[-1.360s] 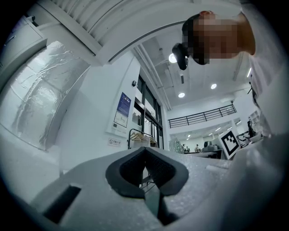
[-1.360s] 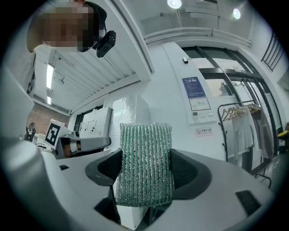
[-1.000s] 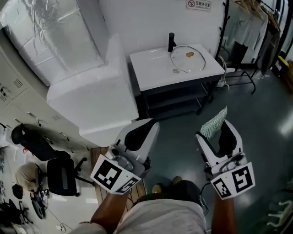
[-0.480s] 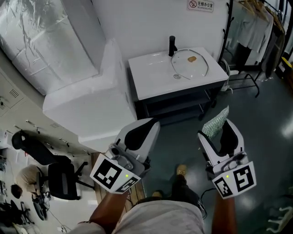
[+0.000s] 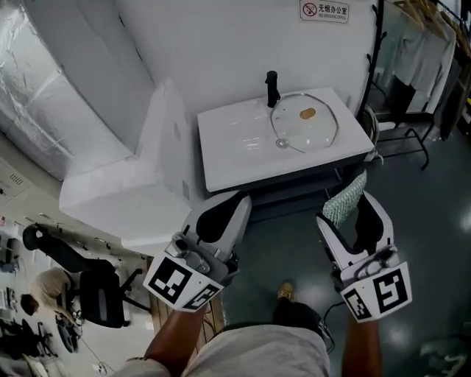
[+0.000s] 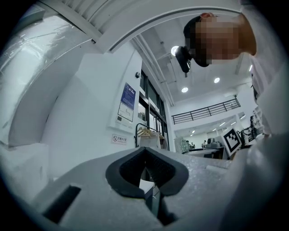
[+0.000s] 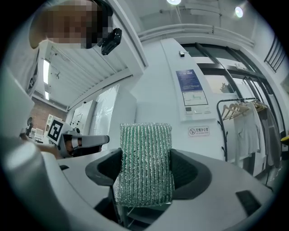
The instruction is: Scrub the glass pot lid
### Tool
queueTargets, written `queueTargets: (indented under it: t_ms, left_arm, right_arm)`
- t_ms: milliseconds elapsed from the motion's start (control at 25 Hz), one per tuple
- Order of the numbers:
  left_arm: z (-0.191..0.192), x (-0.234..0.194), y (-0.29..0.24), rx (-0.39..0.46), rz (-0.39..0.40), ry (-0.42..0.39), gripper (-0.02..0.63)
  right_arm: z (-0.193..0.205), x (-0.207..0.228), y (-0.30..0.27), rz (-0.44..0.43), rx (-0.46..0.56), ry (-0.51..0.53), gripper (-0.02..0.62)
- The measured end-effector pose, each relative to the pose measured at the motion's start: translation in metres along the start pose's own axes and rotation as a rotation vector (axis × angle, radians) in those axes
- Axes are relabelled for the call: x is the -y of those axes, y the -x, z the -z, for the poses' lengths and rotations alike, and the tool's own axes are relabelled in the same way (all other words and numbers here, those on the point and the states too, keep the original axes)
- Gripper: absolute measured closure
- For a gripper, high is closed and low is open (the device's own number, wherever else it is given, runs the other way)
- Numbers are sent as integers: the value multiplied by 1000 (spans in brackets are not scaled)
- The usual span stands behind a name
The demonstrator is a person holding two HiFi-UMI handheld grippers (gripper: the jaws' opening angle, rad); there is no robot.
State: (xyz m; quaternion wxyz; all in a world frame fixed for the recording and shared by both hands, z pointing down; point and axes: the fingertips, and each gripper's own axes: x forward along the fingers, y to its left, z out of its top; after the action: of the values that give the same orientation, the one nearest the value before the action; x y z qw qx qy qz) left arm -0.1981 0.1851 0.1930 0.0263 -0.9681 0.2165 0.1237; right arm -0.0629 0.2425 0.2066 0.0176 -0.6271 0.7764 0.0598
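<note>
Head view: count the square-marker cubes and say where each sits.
2. One black-and-white square-marker cube sits at the left gripper's rear, lower left; the other at the rear of the right gripper, lower right, which grips a green mesh scrub pad. No others show.

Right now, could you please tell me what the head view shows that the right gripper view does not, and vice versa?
Head view only: the glass pot lid lying on the white sink unit by the black faucet. Right gripper view only: a blue wall poster and the camera on the person's head. Both: the green scrubbing pad clamped in the right gripper, the left gripper, the prohibition sign and the hanging clothes.
</note>
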Motion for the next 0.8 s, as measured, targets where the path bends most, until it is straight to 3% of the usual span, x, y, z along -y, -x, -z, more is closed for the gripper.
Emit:
queueTargets:
  t_ms: [440,800]
  left_arm:
    - [37,-23,-111,-36,-96,3,591]
    - [63,-31,-145,-99,-129,3,591]
  right_arm:
    - [15,121,-41,-56,0,-17,264]
    - [37,155,-63,-91,-40,-23,264]
